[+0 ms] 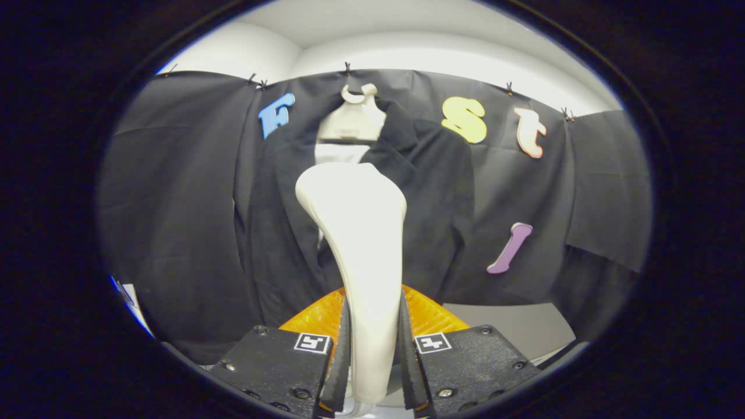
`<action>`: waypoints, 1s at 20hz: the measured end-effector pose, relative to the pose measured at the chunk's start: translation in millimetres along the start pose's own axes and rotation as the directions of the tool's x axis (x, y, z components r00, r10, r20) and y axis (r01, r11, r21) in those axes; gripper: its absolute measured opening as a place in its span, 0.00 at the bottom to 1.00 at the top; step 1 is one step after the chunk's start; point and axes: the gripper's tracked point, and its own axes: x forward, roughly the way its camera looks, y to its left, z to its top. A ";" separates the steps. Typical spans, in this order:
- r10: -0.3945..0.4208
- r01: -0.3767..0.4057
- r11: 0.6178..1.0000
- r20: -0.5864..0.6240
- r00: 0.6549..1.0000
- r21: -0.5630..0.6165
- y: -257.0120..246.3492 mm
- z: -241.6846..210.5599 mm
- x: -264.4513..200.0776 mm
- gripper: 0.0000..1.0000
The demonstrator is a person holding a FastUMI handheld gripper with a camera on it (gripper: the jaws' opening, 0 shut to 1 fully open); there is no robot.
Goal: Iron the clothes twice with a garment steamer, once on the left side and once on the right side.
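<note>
garment steamer (355,244) is being clamped by both fingers of the gripper (372,361), head raised at 12 o'clock before the dark jacket (430,198) on its hanger (356,116); a side pass is probably being lined up; next, head to be pressed on cloth.

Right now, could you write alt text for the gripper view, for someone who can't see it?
The gripper is shut on the white handle of a garment steamer, both fingers pressing its sides, with the steamer head raised toward a dark jacket. The jacket hangs beyond it on a white hanger, over a white inner garment at the collar.
</note>
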 end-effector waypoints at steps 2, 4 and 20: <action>0.009 -0.008 1.000 0.039 0.999 -0.029 22.4 19.3 5.2 0.40; 0.021 -0.017 0.998 0.070 0.997 -0.057 44.2 38.3 12.8 0.40; -0.010 0.010 0.985 0.004 1.000 -0.174 122.4 30.3 86.6 0.40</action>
